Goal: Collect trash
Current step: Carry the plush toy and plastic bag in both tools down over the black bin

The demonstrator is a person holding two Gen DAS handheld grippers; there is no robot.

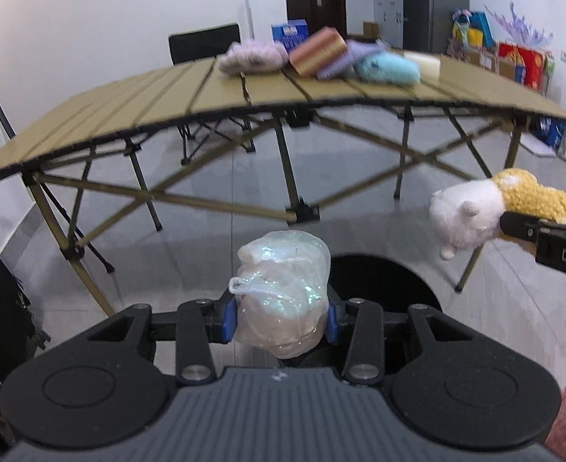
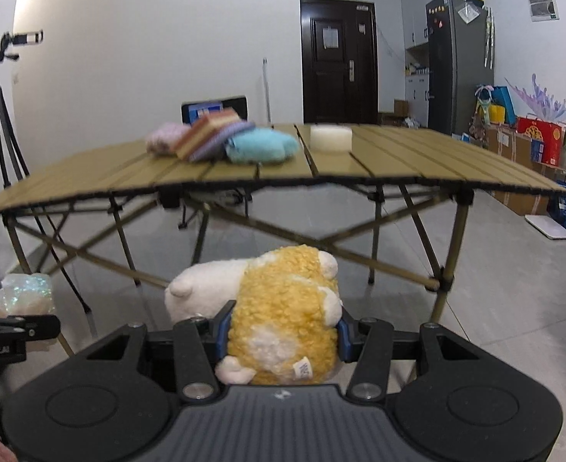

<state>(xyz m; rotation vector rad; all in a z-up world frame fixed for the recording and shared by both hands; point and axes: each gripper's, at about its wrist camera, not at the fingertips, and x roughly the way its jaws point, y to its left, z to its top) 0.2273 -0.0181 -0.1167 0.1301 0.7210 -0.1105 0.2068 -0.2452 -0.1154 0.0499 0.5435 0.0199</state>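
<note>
The left gripper (image 1: 281,321) is clamped on a crumpled plastic bag (image 1: 283,292), the right gripper (image 2: 283,333) on a plush toy (image 2: 279,308) — both mid-carry. Just ahead below the left jaws gapes a dark bin opening (image 1: 390,281); next likely calls for lowering and letting go.

Both views are evenly lit by soft indoor light, with pale reflections on the glossy grey tiled floor (image 2: 513,269). Fisheye distortion bows the tan slatted folding table (image 1: 167,107) and darkens the corners. Slight motion blur softens the table edges and distant clutter.
</note>
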